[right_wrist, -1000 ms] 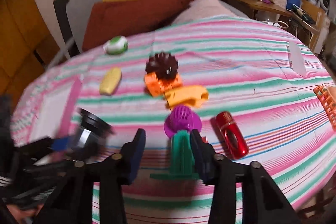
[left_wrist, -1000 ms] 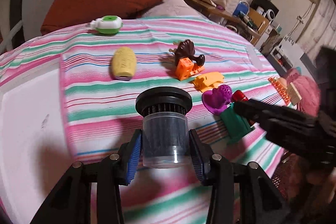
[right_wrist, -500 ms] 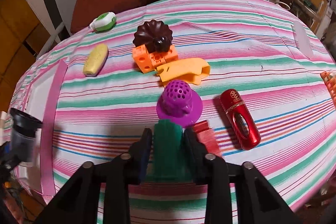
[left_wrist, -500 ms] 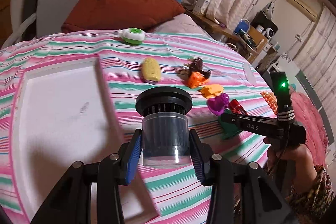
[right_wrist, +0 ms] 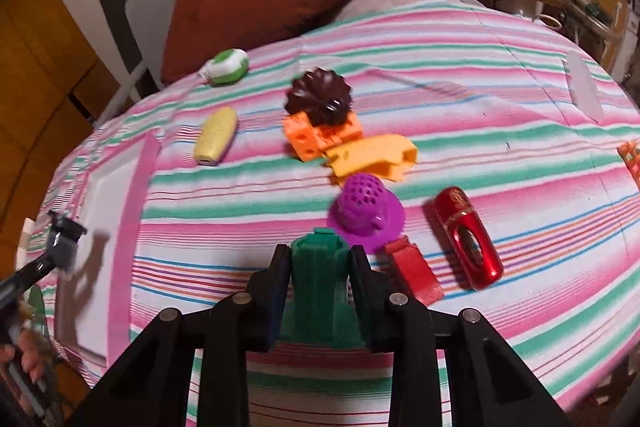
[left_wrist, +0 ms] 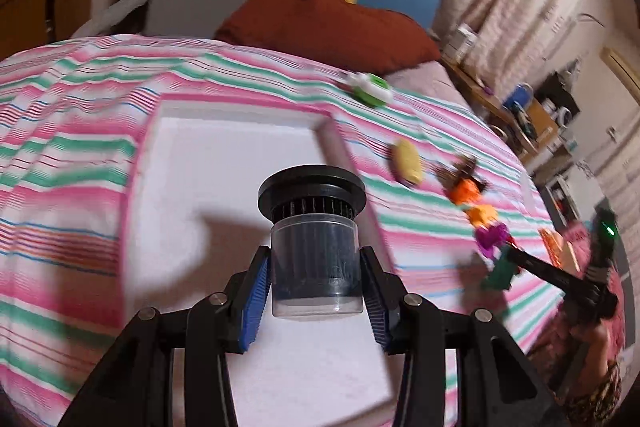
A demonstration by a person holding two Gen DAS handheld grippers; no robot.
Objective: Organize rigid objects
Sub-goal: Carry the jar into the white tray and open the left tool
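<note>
Carried across from the toy cluster, the black-capped jar [left_wrist: 316,247] is now held over the white tray [left_wrist: 224,163], clamped between the left gripper [left_wrist: 316,291] jaws. Over at the right gripper [right_wrist: 316,287], the jaws have just been closed onto the green block [right_wrist: 318,283], which is gripped while its base is seen low on the striped bed cover [right_wrist: 480,115]. Two pieces are thus judged secured, neither yet delivered. Crowding the green block are the purple strainer [right_wrist: 366,211], touching it behind, and a red brick [right_wrist: 414,275] just beside; both could be dragged along on lifting.
</note>
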